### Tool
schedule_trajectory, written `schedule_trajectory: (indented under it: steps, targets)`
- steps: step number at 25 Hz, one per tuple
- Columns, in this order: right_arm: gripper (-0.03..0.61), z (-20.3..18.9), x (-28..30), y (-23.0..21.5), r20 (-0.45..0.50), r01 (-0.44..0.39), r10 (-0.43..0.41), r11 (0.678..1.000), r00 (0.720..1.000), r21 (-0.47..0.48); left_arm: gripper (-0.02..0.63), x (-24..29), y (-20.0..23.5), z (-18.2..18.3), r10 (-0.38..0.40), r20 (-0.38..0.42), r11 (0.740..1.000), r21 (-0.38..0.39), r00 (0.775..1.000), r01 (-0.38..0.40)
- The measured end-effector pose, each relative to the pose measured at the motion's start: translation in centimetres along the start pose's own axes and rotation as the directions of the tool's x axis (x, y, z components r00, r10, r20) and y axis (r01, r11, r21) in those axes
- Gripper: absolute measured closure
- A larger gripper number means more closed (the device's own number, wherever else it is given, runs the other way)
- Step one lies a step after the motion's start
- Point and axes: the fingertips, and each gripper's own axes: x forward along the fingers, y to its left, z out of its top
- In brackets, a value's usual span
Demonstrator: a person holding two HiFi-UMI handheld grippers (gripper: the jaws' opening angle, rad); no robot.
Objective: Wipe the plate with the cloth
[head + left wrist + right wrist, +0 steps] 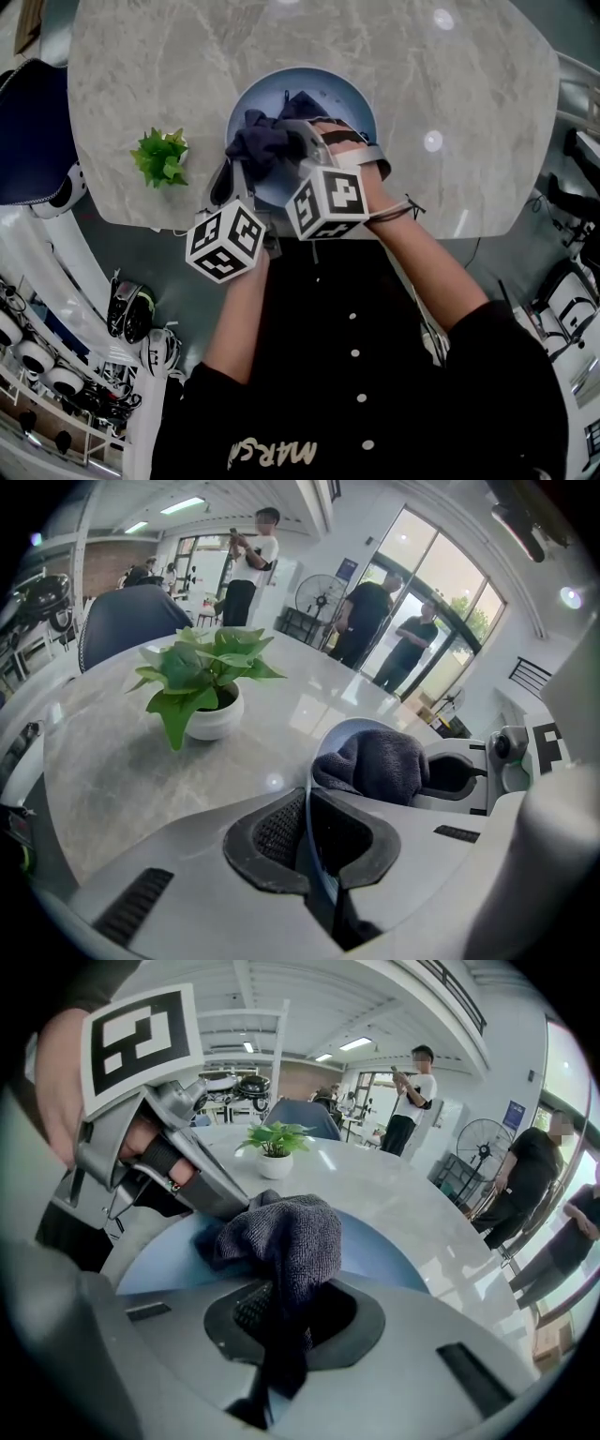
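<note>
A light blue plate (328, 98) lies on the marble table near its front edge. My left gripper (228, 180) is shut on the plate's left rim; in the left gripper view the rim (312, 789) runs edge-on between the jaws of that gripper (309, 841). A dark blue cloth (261, 141) lies bunched on the plate's left half. My right gripper (292, 141) is shut on the cloth and reaches over the plate from the front. In the right gripper view the cloth (286, 1232) hangs out of that gripper (281, 1330) onto the plate (389, 1251).
A small potted plant (162, 157) in a white pot stands on the table (450, 75) left of the plate. A dark blue chair (28, 131) sits at the table's left side. Several people (253, 564) and a fan stand far behind the table.
</note>
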Motion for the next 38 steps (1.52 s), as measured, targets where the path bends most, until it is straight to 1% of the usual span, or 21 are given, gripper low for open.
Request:
schedule_trajectory:
  steps: [5, 11, 21, 23, 25, 27, 31, 35, 38]
  targets:
    - [0.548, -2.0, -1.3, -0.4, -0.026, 0.0, 0.0, 1.0, 1.0, 0.017, 0.583, 0.0, -0.1, 0.0, 0.001, -0.001, 1.0, 0.001, 1.0, -0.001]
    - [0.548, -4.2, -2.8, -0.8, -0.075, -0.006, 0.006, 1.0, 0.997, 0.009, 0.583, -0.1, -0.2, 0.1, -0.001, -0.003, 1.0, -0.002, 1.0, 0.001]
    - [0.546, -7.6, -4.6, -1.2, -0.17, -0.048, 0.052, 0.998, 0.984, 0.027, 0.583, 0.0, -0.1, 0.0, -0.004, -0.006, 1.0, -0.006, 1.0, 0.004]
    - [0.548, -8.1, -4.9, -1.2, -0.201, -0.051, 0.05, 0.999, 0.978, -0.001, 0.583, 0.0, -0.1, 0.0, -0.012, -0.008, 1.0, -0.009, 1.0, 0.012]
    - [0.548, -8.8, -5.2, -1.3, -0.257, -0.055, 0.038, 0.997, 0.966, -0.061, 0.583, 0.0, -0.1, 0.0, -0.021, -0.012, 1.0, -0.007, 1.0, 0.02]
    - [0.548, -9.3, -5.2, -1.4, -0.298, -0.054, 0.023, 0.994, 0.954, -0.096, 0.583, 0.1, -0.1, 0.0, -0.027, -0.015, 1.0, -0.003, 1.0, 0.027]
    - [0.546, -9.5, -5.5, -1.6, -0.299, -0.034, 0.004, 0.995, 0.954, -0.095, 0.583, 0.0, -0.2, 0.0, -0.04, -0.018, 0.999, -0.004, 0.999, 0.04]
    - [0.546, -9.5, -5.5, -1.7, -0.293, -0.027, 0.006, 0.997, 0.956, -0.069, 0.584, 0.1, -0.2, 0.0, -0.073, -0.027, 0.997, -0.006, 0.997, 0.073]
    - [0.546, -8.3, -5.9, -1.9, -0.259, -0.006, -0.015, 0.997, 0.966, -0.077, 0.584, 0.0, -0.3, -0.1, -0.108, -0.028, 0.994, -0.02, 0.994, 0.107]
